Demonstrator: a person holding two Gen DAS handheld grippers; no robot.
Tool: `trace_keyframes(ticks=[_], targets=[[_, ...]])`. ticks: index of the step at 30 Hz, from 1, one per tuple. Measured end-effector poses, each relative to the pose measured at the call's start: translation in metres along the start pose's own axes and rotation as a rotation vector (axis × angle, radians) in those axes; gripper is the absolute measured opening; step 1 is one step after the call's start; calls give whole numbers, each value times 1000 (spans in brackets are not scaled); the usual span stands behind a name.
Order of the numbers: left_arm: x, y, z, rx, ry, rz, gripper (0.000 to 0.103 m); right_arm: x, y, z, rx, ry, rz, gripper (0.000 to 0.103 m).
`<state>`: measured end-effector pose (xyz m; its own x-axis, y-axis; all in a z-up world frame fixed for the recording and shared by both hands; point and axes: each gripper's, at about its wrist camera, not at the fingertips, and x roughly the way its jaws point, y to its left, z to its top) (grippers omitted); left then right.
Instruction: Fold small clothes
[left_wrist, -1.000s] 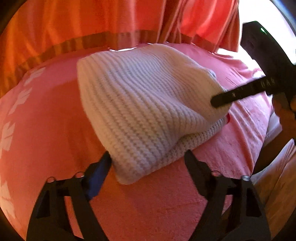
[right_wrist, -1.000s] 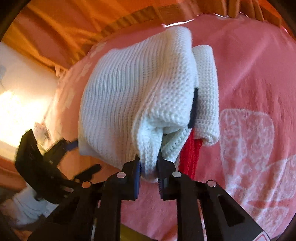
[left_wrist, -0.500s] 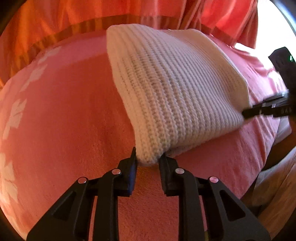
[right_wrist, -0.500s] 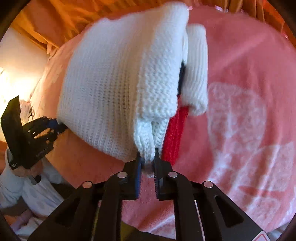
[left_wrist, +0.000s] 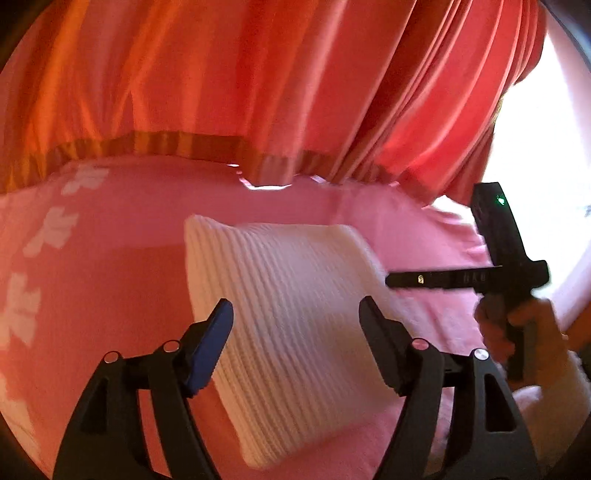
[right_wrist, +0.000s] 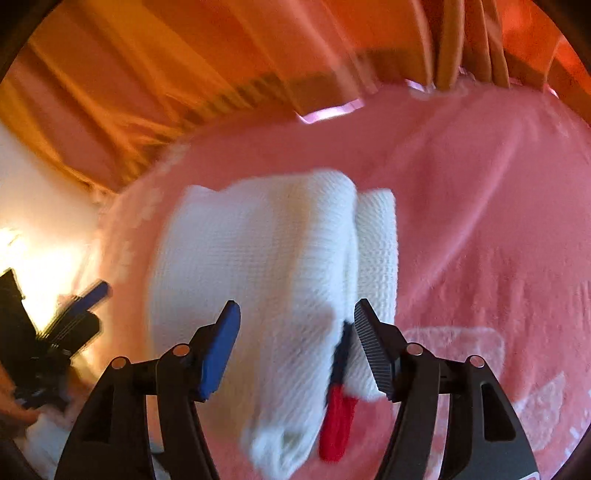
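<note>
A: Left wrist view: folded white knit garment (left_wrist: 291, 325) lies on the pink blanket (left_wrist: 110, 280), ribbed top face up. Left gripper (left_wrist: 295, 332) has its jaws spread wide over the near part, gripping nothing.

B: Right wrist view: same garment (right_wrist: 258, 295) seen from its folded side. It adds what the left view lacks: a rolled white edge (right_wrist: 376, 258) along the right side, plus a dark strip (right_wrist: 341, 354) and a red strip (right_wrist: 338, 424) poking out near the bottom.

A: Right gripper (right_wrist: 297, 332)?

B: Jaws wide apart, nothing between them; garment sits beyond the tips. Left view shows that gripper from the side (left_wrist: 443, 279), a hand (left_wrist: 524, 332) on its handle, tip near the garment's right edge. Touching or not, cannot tell; blurred.

A: Surface and room?

B: Pink blanket with pale flower shapes (left_wrist: 22, 314) on the left and a pale patch (right_wrist: 458, 343) on the right. Orange-red curtain (left_wrist: 258, 85) with a striped hem hangs behind. Bright window light (left_wrist: 546, 155) at the right in the left view.

A: Containers?

B: None visible.
</note>
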<state>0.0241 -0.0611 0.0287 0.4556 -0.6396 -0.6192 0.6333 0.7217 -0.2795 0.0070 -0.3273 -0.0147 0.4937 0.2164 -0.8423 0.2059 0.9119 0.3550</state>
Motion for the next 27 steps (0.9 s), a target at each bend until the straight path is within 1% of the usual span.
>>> trace_keyframes(ticks=[1,2,3,4,5,6,7,8,9,10,11,12,13,15,16,18,20,21,22,23,24,25,26,27], targets=[[9,1,3,18,10,26,67,11,-1,2,20,24,-24,62],[24,1,5,40,27,67,64,24,-4,2,44,47,-16,41],[35,2,4,50,58,92,53,31,-2,1,45,58,-5,22],[49,5,1,39,103,107,39,33,1,1,31,54,-23,22],[56,8,-6,26,123,122,34,28,3,0,16,37,-37,17],[61,10,-6,28,135,134,28,13,9,1,-11,-10,-28,16],[63,11,-8,44,135,144,26,2,14,1,-23,-43,-15,16],[63,11,-8,66,134,149,26,-14,16,1,-39,-96,-1,16],[63,12,-8,66,136,145,26,-22,15,1,-50,-129,-11,16],[63,13,-8,52,139,140,26,-16,7,2,-64,-123,-70,16],[64,15,-9,37,141,125,26,2,-3,0,-63,-52,-112,17],[66,15,-9,37,144,121,27,25,-13,-2,-45,43,-115,22],[66,13,-10,41,145,123,28,40,-20,-5,-8,78,-68,23],[65,9,-10,66,132,149,28,27,-22,0,32,53,-68,25],[61,8,-9,69,121,149,28,11,-17,2,22,12,-79,25],[54,6,-8,59,115,151,29,-33,-2,0,-20,-145,-95,25],[47,6,-8,38,114,145,30,-52,4,-9,-46,-202,-62,24],[46,6,-8,31,118,149,31,-52,6,-12,-51,-191,-45,21],[46,6,-9,28,124,155,31,-41,8,-19,-63,-136,-34,17],[47,5,-11,31,128,167,31,-28,5,-25,-71,-77,-49,13],[48,4,-13,39,126,180,31,-9,4,-31,-89,8,-84,12],[49,3,-14,47,124,191,31,5,6,-35,-107,59,-121,12],[49,1,-15,57,119,204,31,18,7,-41,-136,82,-162,11],[50,-1,-16,57,119,207,31,19,12,-42,-156,73,-171,11]])
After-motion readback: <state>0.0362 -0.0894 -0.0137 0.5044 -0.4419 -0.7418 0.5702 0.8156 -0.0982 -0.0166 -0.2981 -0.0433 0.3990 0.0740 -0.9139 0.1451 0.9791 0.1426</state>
